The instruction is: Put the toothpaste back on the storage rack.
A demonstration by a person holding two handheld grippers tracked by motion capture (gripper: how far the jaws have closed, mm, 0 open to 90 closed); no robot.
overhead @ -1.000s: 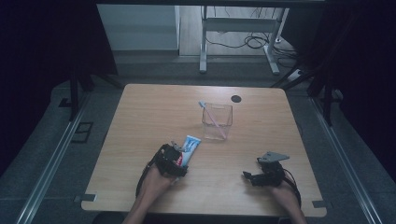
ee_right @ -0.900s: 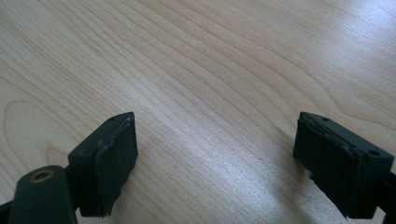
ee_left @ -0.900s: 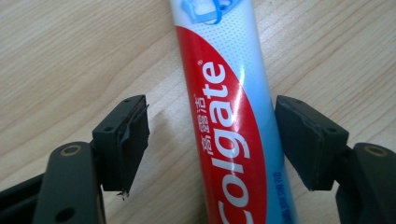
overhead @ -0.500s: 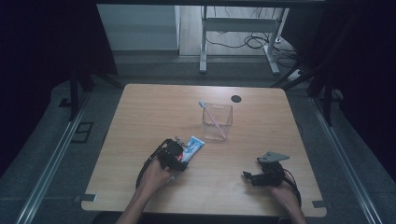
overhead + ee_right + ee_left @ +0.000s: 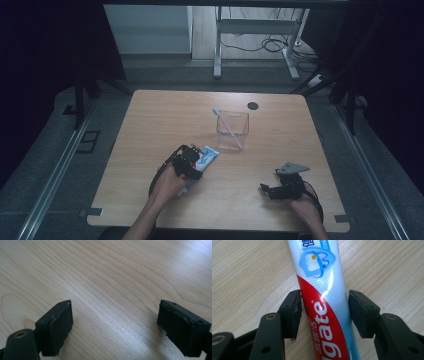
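Observation:
A red, white and blue toothpaste tube (image 5: 322, 290) lies flat on the wooden table (image 5: 150, 125), left of centre near the front; its blue end (image 5: 209, 155) points toward the back right. My left gripper (image 5: 324, 312) straddles the tube's middle. Its jaws have just been closing, and both pads now touch the tube's sides. In the high view the left gripper (image 5: 189, 161) covers the tube's near half. My right gripper (image 5: 264, 189) rests near the front right edge. The right gripper (image 5: 115, 322) stands open over bare wood, nothing between its pads.
A clear square container (image 5: 233, 131) stands at the table's centre, just beyond the tube, with a pink toothbrush (image 5: 227, 125) leaning in it. A black round cap (image 5: 253, 105) sits in the tabletop behind it. Dark floor and desk legs surround the table.
The left hand has slid forward along the tube toward the container, so more of the tube is covered. The right hand has not moved.

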